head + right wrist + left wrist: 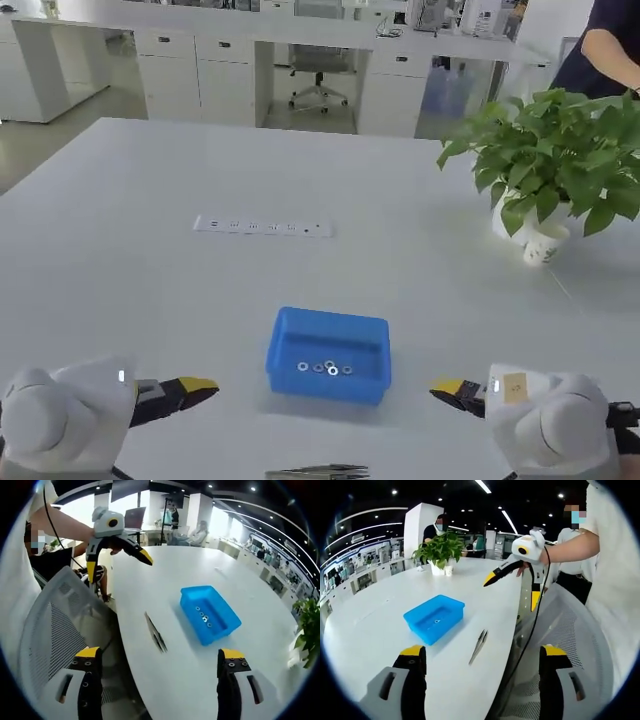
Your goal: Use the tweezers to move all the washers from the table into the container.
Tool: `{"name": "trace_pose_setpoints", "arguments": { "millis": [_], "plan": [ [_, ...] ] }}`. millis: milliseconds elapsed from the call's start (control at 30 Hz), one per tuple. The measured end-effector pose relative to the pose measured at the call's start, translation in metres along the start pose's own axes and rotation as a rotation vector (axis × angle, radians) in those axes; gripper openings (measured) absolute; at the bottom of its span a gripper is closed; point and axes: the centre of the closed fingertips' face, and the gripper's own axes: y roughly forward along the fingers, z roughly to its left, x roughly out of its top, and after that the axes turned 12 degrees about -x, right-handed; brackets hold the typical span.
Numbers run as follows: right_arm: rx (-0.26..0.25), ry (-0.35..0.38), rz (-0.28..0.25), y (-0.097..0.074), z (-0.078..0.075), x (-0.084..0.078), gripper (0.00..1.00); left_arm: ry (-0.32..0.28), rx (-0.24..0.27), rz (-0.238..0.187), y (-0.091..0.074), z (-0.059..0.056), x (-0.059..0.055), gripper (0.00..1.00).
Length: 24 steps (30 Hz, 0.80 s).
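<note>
A blue container (pixel 328 355) sits on the white table (pixel 120 250) near its front edge, and several washers (pixel 325 368) lie inside it. Metal tweezers (pixel 318 470) lie flat on the table in front of it, touched by neither gripper. My left gripper (pixel 195 388) hovers at the lower left and my right gripper (pixel 448 390) at the lower right, their tips pointing inward toward each other. In the left gripper view my own jaws (pixel 483 651) stand wide apart, empty, over the tweezers (pixel 479 646). The right gripper (pixel 160 653) is likewise open and empty, with the container (pixel 210 612) ahead.
A potted plant (pixel 550 170) in a white pot stands at the table's right. A white power strip (pixel 262 226) lies beyond the container. A white mesh chair (pixel 55 625) sits at the table's near edge. A person (pixel 600 50) stands behind the plant.
</note>
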Motion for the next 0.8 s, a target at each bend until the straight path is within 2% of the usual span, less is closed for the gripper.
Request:
{"name": "trace_pose_setpoints", "arguments": {
  "millis": [133,300,600,800],
  "plan": [
    [-0.01,0.005,-0.002,-0.003,-0.003,0.0,0.96,-0.002,0.007,-0.007,-0.005,0.001,0.002,0.99],
    [-0.009,0.026,-0.013,-0.004,-0.002,0.002,1.0,-0.009,0.025,-0.04,-0.016,0.007,0.005,0.99],
    [-0.018,0.032,-0.025,-0.003,0.0,0.009,1.0,0.0,0.042,-0.039,-0.026,0.01,0.001,0.99],
    [-0.026,0.035,-0.019,-0.008,0.0,0.007,1.0,0.01,0.044,-0.037,-0.029,0.011,0.001,0.99]
  ]
}}
